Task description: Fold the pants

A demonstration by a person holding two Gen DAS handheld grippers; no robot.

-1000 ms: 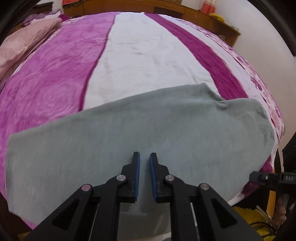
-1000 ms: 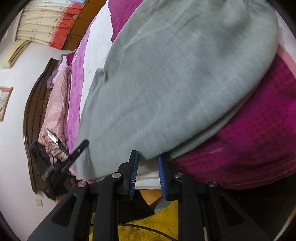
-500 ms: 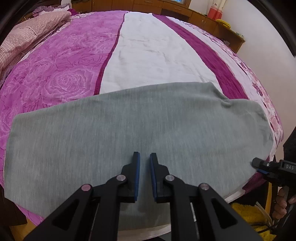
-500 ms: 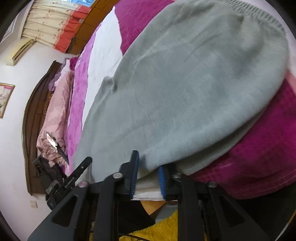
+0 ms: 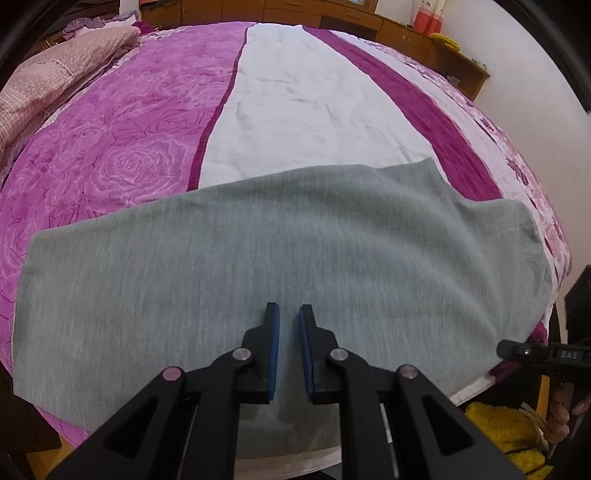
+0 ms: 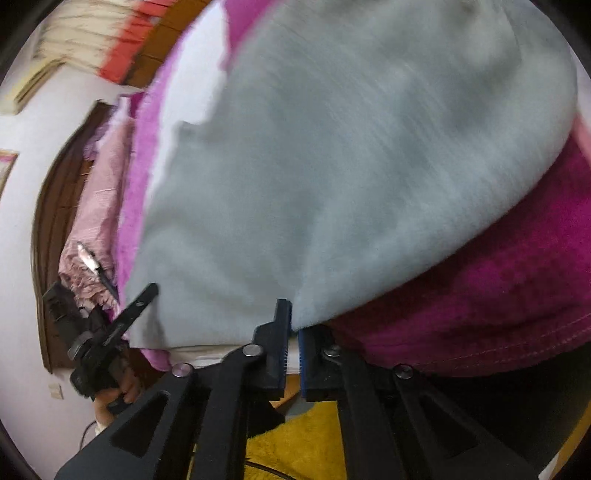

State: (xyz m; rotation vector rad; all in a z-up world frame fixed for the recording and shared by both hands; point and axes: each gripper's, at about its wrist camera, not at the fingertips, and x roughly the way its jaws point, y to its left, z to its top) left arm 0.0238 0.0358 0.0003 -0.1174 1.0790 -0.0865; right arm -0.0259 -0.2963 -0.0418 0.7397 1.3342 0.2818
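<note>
Grey pants lie folded lengthwise across the near end of a bed, with their near edge hanging over the mattress side. My left gripper points down at them near that edge. Its pads stand a narrow slit apart, and grey cloth fills the slit. My right gripper is shut on the pants at their lower corner, by the bed's side. Each wrist view also catches the other gripper at the pants' edge: the right gripper and the left gripper.
The bed cover has purple rose-patterned, white and magenta stripes. A pink quilt lies at the far left. Wooden cabinets line the back wall. A yellow rug covers the floor below the bed edge. A person's hand holds the right gripper.
The right gripper's jaws have closed on the pants' corner, and its view has gone blurred. The left gripper's jaws keep the same narrow gap.
</note>
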